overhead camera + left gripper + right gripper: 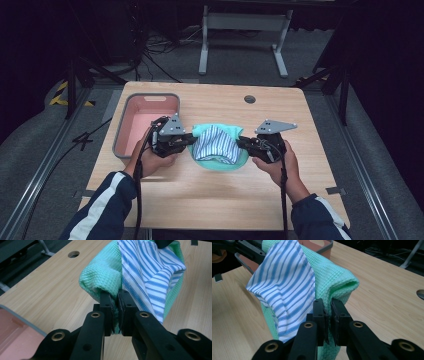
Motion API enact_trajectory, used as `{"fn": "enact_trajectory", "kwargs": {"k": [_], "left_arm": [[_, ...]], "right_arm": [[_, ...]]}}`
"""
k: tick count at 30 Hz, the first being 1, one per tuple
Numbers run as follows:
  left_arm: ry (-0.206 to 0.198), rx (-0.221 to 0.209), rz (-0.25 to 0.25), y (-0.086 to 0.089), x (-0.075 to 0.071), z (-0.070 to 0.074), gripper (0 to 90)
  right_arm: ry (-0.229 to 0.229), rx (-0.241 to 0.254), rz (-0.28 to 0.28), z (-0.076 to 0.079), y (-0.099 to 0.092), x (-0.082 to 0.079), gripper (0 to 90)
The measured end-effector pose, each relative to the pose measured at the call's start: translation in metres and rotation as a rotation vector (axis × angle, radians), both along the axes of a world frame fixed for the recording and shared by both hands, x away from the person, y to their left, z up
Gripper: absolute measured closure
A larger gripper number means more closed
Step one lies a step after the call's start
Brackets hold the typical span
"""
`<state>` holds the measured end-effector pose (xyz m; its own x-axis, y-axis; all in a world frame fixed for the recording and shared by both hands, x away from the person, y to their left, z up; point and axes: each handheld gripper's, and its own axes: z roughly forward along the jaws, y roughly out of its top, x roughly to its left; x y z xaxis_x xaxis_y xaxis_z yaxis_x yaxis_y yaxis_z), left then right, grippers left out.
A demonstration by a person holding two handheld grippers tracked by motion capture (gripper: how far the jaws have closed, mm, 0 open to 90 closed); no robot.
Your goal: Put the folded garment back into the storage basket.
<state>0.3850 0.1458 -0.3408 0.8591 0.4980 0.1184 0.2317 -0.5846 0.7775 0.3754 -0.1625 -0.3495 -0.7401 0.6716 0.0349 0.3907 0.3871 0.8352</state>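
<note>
High view: the left tool and the right tool are seen level with each other above the wooden counter, each carried in one hand. A green waffle cloth with a blue-striped white cloth on top of it is slung between the two tools, one end at each. Both cloths sag in the middle between the tool tips. A pink bin with a grey rim is noted just beyond and outboard of the left tool. A round hole in the counter is seen well beyond the right tool.

Left gripper view: the left tool is pressed together on the cloths, with the green waffle cloth bunched at its tip on one side and the striped cloth draped on the other. The fabric is pinched between the pads. The bin's corner is seen low at one side of the tool, and the hole far ahead.

Right gripper view: the right tool is likewise clamped on a fold of the green waffle cloth. The striped cloth hangs just beside the tool, over the green one. The bin is seen beyond the cloths.
</note>
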Motion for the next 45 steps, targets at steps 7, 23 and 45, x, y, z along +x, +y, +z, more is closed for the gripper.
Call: {"fn": "enact_trajectory", "kwargs": {"k": [7, 23, 45], "left_arm": [[-0.020, -0.006, 0.035, 0.020, -0.002, 0.008, 83.2], [-0.055, -0.020, 0.128, 0.066, -0.008, 0.022, 83.2], [-0.079, -0.022, 0.222, 0.108, -0.013, 0.030, 83.2]], "right_arm": [[-0.029, -0.011, 0.031, 0.009, 0.019, 0.004, 83.1], [-0.055, 0.006, 0.099, 0.027, 0.067, 0.018, 83.0], [-0.071, 0.022, 0.153, 0.038, 0.114, 0.031, 83.0]]}}
